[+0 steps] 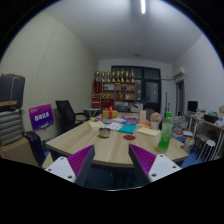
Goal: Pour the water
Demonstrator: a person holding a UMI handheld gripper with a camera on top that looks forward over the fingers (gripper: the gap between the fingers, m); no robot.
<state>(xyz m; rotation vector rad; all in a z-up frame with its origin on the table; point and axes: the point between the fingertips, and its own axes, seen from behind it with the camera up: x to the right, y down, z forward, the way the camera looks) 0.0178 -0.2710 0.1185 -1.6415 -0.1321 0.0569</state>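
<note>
Hand-held gripper (111, 165) is kept open and empty, its fingers (76, 162) wide apart and raised well away from the table (115, 148), probably for the approach. A green bottle (165, 134) is seen upright near the table's right edge, beyond the fingers.

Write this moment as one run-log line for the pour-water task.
stage: approach | gripper: open, empty, short of table | bottle: green, upright on table, beyond right finger | bowl: on table | contact: none
</note>
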